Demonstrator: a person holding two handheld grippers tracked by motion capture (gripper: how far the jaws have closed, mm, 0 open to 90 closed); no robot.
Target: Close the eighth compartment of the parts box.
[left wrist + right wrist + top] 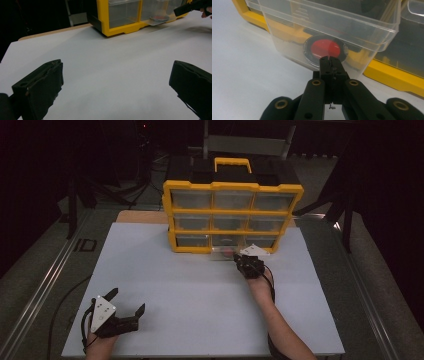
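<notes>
Right gripper [331,65] pressed together at clear drawer [332,30] | left gripper [110,85] spread wide above table [200,290]

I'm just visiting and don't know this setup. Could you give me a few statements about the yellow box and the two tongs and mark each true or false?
1. The left tongs are open over bare table. True.
2. The right tongs are spread wide apart. False: their jaws are shut together at the front of the clear drawer.
3. The clear drawer sticks out from the bottom row of the yellow organizer. True.
4. The drawer holds a blue cube. False: a round red object shows through its front.
5. The organizer lies flat on its back. False: it stands upright, its handle on top.
</notes>
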